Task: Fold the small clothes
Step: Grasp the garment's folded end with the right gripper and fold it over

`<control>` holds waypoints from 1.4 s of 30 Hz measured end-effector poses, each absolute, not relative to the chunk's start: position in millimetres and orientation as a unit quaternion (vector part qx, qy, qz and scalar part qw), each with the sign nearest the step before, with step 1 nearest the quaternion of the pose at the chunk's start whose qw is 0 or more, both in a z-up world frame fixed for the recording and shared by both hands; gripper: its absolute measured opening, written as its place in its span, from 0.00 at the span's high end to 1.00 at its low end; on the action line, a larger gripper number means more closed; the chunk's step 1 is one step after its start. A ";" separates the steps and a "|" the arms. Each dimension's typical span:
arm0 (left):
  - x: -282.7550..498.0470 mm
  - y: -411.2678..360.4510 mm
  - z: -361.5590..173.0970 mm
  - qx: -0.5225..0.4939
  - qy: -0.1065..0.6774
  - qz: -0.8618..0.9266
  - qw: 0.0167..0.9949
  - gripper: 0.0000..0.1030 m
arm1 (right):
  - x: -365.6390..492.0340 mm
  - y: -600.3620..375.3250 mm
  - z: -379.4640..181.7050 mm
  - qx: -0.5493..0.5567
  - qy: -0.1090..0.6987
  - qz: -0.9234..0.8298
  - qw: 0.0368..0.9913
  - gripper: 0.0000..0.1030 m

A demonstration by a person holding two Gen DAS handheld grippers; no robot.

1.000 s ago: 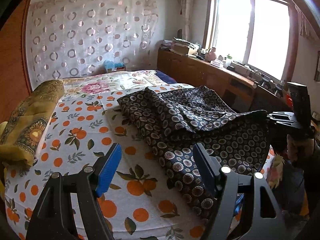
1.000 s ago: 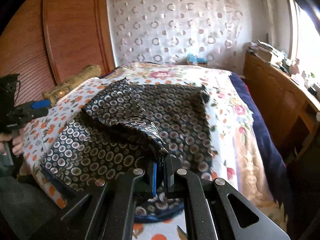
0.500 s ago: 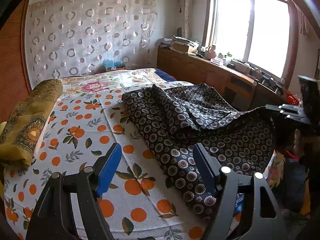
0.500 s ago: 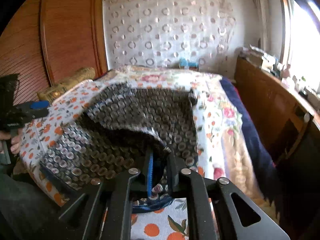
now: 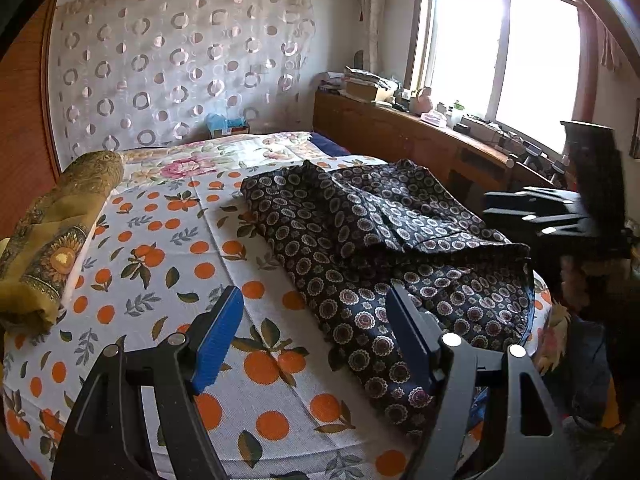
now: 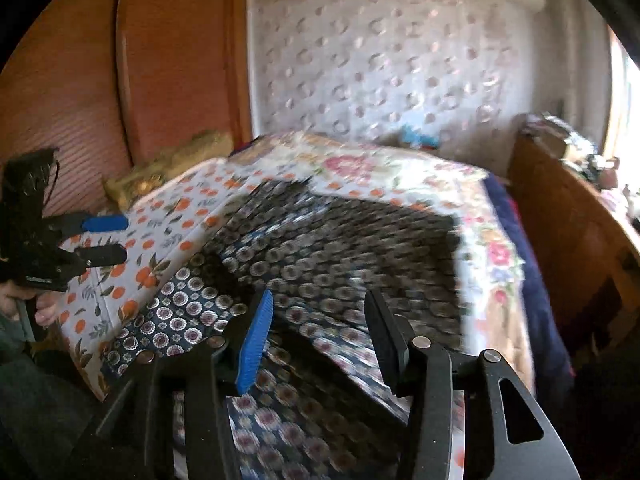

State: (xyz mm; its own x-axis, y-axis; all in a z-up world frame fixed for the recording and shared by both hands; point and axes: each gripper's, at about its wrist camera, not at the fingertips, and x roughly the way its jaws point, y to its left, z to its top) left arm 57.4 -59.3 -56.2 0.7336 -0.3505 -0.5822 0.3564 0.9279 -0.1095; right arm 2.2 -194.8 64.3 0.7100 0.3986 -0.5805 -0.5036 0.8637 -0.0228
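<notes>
Bedroom surroundings, seen from both wrist views.
An orange-print bedsheet (image 5: 160,248) covers the bed; a floral sheet (image 5: 240,156) lies beyond it toward 12 o'clock. A rolled yellow-brown blanket (image 5: 56,236) rests along the bed's edge at 9 o'clock, beside a wooden wardrobe (image 6: 160,60). A white curtain with ring pattern (image 5: 172,68) hangs at 12 o'clock, a blue tissue box (image 5: 224,124) below it. At 2 o'clock a bright window (image 5: 500,52) stands above a long wooden desk (image 5: 400,132) crowded with small items, too small to identify.
</notes>
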 end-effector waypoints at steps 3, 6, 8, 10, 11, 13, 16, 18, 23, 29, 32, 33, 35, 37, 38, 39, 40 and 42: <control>56.7 -60.1 -57.9 0.004 0.314 -0.189 0.930 0.28 | 24.7 -171.7 54.0 -0.108 0.317 0.267 0.904 0.52; 56.0 -60.1 -59.6 0.004 0.317 -0.189 0.929 0.28 | 42.3 -154.5 46.5 -0.132 0.337 0.287 0.887 0.52; 55.6 -60.5 -61.0 0.003 0.319 -0.189 0.929 0.28 | 50.3 -143.1 42.6 -0.146 0.348 0.301 0.876 0.52; 55.4 -59.9 -61.7 0.001 0.321 -0.190 0.928 0.28 | 59.9 -134.6 39.3 -0.158 0.359 0.309 0.867 0.52; 55.4 -59.9 -62.0 0.001 0.321 -0.190 0.928 0.28 | 63.8 -131.7 37.0 -0.164 0.364 0.309 0.863 0.52; 56.0 -59.8 -62.7 0.000 0.322 -0.190 0.927 0.28 | 74.9 -126.5 32.9 -0.171 0.373 0.309 0.858 0.52; 56.2 -60.9 -64.5 -0.001 0.325 -0.192 0.926 0.28 | 86.8 -122.4 25.0 -0.182 0.389 0.309 0.849 0.52; 55.7 -61.4 -65.4 -0.001 0.325 -0.193 0.926 0.28 | 91.7 -120.0 20.9 -0.184 0.394 0.309 0.845 0.52; 56.1 -64.9 -69.1 0.002 0.332 -0.194 0.923 0.28 | 89.1 -124.6 20.9 -0.171 0.381 0.314 0.853 0.52; 63.0 -71.7 -77.8 0.015 0.352 -0.188 0.917 0.28 | 82.4 -127.4 15.5 -0.158 0.366 0.315 0.861 0.52; 68.4 -76.3 -86.6 0.026 0.373 -0.182 0.910 0.28 | 80.7 -127.1 12.8 -0.160 0.365 0.313 0.862 0.52; 69.8 -77.5 -89.5 0.029 0.378 -0.182 0.907 0.28 | 80.0 -127.1 12.3 -0.160 0.365 0.313 0.862 0.52; 71.1 -77.8 -92.1 0.030 0.383 -0.178 0.906 0.28 | 79.4 -128.3 13.4 -0.162 0.364 0.306 0.864 0.63; 72.6 -78.2 -93.5 0.033 0.389 -0.175 0.904 0.28 | 80.1 -129.0 14.5 -0.169 0.364 0.305 0.864 0.75; 74.1 -78.4 -94.6 0.033 0.393 -0.175 0.902 0.28 | 82.1 -130.7 16.2 -0.169 0.367 0.305 0.863 0.82; 74.7 -78.8 -95.5 0.033 0.397 -0.174 0.901 0.28 | 84.5 -132.5 18.0 -0.165 0.371 0.307 0.861 0.85; 75.3 -79.1 -96.3 0.033 0.399 -0.174 0.900 0.28 | 86.8 -134.8 19.7 -0.161 0.374 0.309 0.860 0.90; 75.8 -80.0 -97.7 0.035 0.403 -0.175 0.898 0.28 | 90.7 -139.5 25.6 -0.156 0.373 0.307 0.861 0.92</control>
State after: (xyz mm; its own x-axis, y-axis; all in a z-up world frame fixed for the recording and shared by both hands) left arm 75.8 -80.0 -97.7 0.6135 -0.2866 -0.7358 0.3425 0.9362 -0.0791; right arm 90.7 -139.5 25.6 0.5329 0.4135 -0.7383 -0.6460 0.7623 -0.0393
